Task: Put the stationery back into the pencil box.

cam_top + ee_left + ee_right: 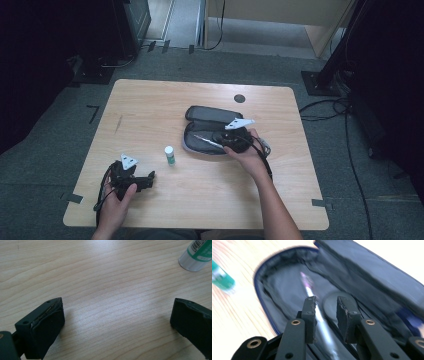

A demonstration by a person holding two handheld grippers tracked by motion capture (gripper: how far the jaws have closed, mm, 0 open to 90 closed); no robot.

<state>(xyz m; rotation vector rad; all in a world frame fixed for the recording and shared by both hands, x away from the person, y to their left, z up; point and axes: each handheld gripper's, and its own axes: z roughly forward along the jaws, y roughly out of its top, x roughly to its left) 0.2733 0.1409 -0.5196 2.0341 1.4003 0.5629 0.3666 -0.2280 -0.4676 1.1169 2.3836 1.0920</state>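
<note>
Pencil case (pixel 212 131) open — wooden table (pixel 150 105)

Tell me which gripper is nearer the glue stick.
Left. The left gripper rests on the table just short of the glue stick, jaws open. The right gripper is farther off, over the open case.

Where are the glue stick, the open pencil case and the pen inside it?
glue stick (pixel 170 155), high view, on its body.
pencil case (pixel 212 114), high view, on its open lid.
pen (pixel 322 322), right gripper view, on its shaft, between the jaws.
</note>
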